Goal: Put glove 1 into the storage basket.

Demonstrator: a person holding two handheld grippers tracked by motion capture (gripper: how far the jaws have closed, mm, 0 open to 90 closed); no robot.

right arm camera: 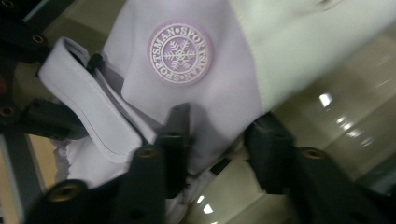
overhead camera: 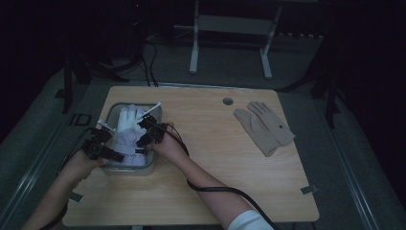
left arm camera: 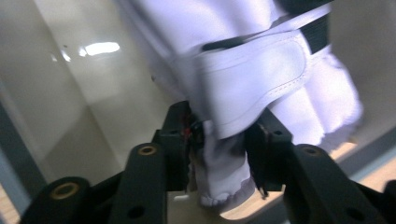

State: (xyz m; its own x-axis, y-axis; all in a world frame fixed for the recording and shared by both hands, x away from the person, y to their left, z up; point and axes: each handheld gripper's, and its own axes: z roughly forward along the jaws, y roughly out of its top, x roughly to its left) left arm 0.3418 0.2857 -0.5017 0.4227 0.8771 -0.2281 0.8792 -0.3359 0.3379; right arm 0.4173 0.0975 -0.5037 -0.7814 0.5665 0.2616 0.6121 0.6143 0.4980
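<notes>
High view – setting: a wooden table [overhead camera: 210,158] with a grey bin [overhead camera: 111,114] at its left and a pair of tan gloves [overhead camera: 264,125] lying well apart at the right.
High view – work: both hands are at the bin, where a pale lilac glove [overhead camera: 128,130] lies inside with its fingers pointing to the far end; the left gripper [overhead camera: 98,143] is at its cuff end, the right gripper [overhead camera: 149,132] just beside its right edge.
Left gripper view – tongs: the cuff of the glove [left arm camera: 224,158] sits between the jaws, one jaw close against the cloth and the other seeming slack; I judge it released, not clenched.
Left gripper view – place: the glove's strap [left arm camera: 261,70] hangs above the bin's pale wall [left arm camera: 56,93].
Right gripper view – tongs: jaws apart, with the glove's edge [right arm camera: 210,121] between them and a gap at the right jaw; let go.
Right gripper view – detail: round snowflake badge [right arm camera: 180,52] faces the camera.
Risk: cloth may snag on a pad as the hands withdraw and drag the glove back out.
Risk: the cuff lies near the rim and could flop over it.
</notes>
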